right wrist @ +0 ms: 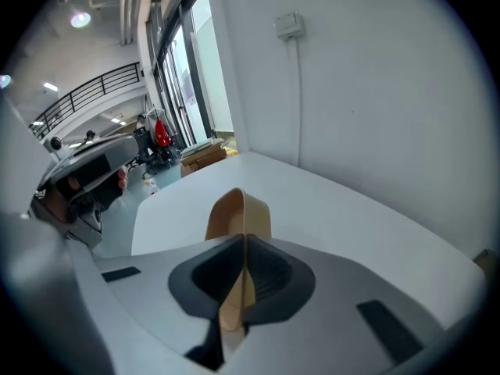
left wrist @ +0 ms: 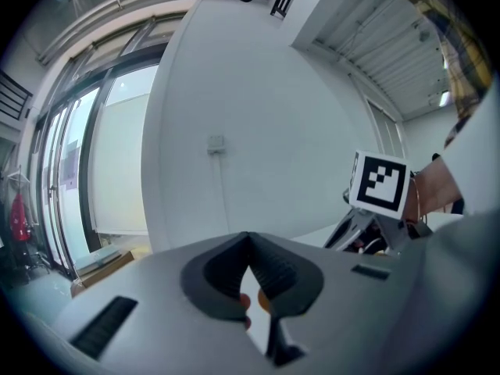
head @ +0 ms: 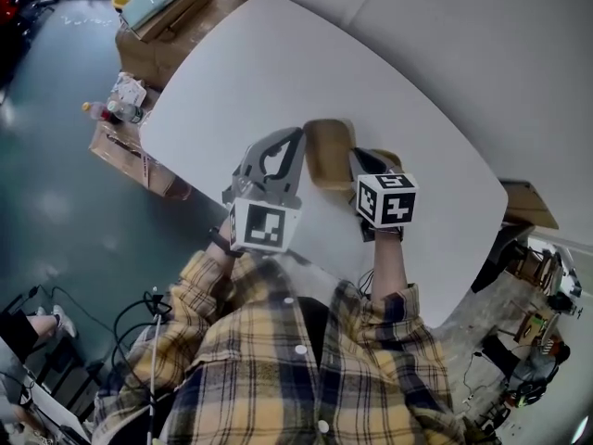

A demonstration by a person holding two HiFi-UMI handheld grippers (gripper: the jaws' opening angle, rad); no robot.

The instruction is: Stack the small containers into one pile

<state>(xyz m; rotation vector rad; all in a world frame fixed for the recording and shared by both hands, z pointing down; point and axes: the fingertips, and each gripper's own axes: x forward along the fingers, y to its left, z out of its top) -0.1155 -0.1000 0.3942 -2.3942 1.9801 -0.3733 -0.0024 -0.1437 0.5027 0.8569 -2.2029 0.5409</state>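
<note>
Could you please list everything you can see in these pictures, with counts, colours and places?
container: one seen, tan, just above the table, its wall pinched in the right gripper
table: one, white, rounded corners, in front of the person
cardboard boxes: at least two, brown, on the floor past the table's left edge
cables: several, black, on the floor at lower left
wall box: one, white, on the wall beyond the table, a cord hanging from it
shirt: one, yellow and dark plaid, on the person
left gripper: one, grey, jaws together, nothing between them, over the table's near edge
right gripper: one, grey, shut on the container
</note>
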